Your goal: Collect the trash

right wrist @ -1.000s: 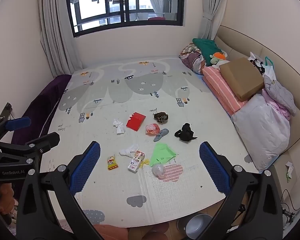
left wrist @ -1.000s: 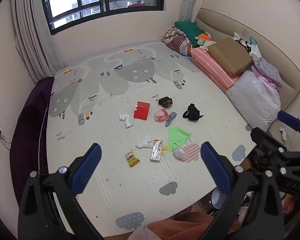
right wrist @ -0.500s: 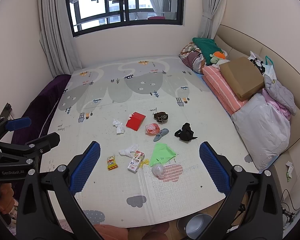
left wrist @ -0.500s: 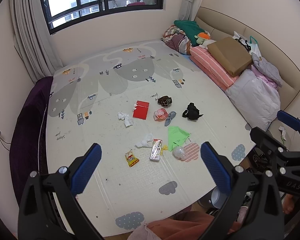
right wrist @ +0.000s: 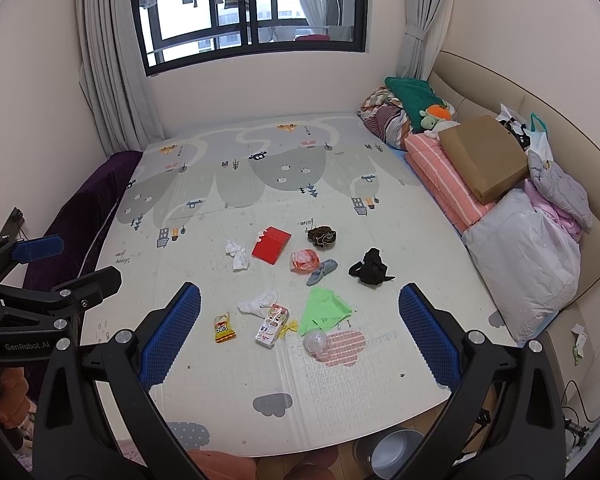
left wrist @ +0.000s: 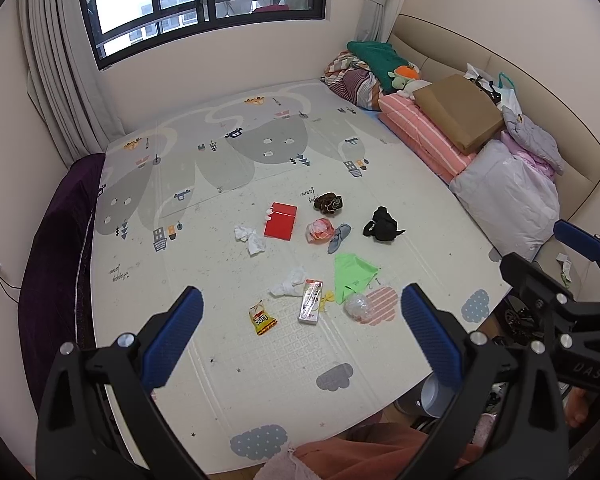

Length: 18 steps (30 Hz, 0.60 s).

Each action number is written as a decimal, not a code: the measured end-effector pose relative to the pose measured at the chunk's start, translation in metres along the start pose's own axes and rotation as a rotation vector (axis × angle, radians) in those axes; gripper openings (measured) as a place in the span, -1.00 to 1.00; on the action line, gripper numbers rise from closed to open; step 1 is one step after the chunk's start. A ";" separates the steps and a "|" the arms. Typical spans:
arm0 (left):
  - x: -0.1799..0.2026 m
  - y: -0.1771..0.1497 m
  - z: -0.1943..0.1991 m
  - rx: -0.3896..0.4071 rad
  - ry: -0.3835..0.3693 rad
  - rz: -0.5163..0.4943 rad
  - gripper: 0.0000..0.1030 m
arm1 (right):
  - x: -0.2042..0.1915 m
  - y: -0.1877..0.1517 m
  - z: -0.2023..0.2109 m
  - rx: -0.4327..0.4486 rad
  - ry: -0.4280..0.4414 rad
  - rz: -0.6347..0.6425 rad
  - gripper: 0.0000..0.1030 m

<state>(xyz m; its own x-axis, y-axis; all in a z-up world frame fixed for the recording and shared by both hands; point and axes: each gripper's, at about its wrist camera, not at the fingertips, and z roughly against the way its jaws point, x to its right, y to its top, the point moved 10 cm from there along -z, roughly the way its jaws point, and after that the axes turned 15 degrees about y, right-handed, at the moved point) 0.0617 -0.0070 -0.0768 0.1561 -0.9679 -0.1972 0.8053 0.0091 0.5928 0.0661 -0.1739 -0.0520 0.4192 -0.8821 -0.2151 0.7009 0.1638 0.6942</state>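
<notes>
Over the last second nothing has moved: left gripper (left wrist: pixel 298 326) and right gripper (right wrist: pixel 299 320) both hang wide open and empty above the play mat's (left wrist: pixel 236 360) near edge, so no trash (left wrist: pixel 311 307) is collected yet.

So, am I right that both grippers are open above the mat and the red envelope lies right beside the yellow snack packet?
Not quite. Both the left gripper and right gripper are open above the mat, but the right wrist view shows the red envelope lies apart from the yellow snack packet, nearer the window.
</notes>
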 end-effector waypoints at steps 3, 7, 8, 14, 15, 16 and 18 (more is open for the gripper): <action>0.000 0.000 0.000 0.000 0.001 0.000 0.92 | 0.000 0.000 0.000 0.000 -0.001 0.001 0.86; -0.001 0.001 0.000 -0.001 0.000 0.001 0.92 | 0.000 0.000 0.000 -0.001 0.000 0.002 0.86; 0.000 0.001 0.000 -0.001 0.001 0.002 0.92 | 0.001 0.000 0.000 -0.001 -0.001 0.001 0.86; 0.003 0.001 -0.001 -0.001 -0.001 0.001 0.92 | 0.002 0.002 0.000 0.003 -0.002 -0.001 0.86; 0.003 0.001 -0.001 -0.001 -0.001 0.001 0.92 | 0.002 0.002 0.000 0.003 -0.002 -0.001 0.86; 0.004 0.002 0.000 -0.001 -0.001 0.001 0.92 | 0.001 0.002 0.000 0.003 -0.002 -0.001 0.86; 0.003 0.001 -0.001 -0.002 -0.002 0.001 0.92 | 0.003 0.003 0.000 0.004 -0.002 -0.001 0.86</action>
<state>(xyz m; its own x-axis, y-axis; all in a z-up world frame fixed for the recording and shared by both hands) 0.0636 -0.0095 -0.0770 0.1558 -0.9683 -0.1952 0.8063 0.0105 0.5914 0.0694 -0.1761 -0.0511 0.4176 -0.8830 -0.2140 0.6990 0.1617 0.6966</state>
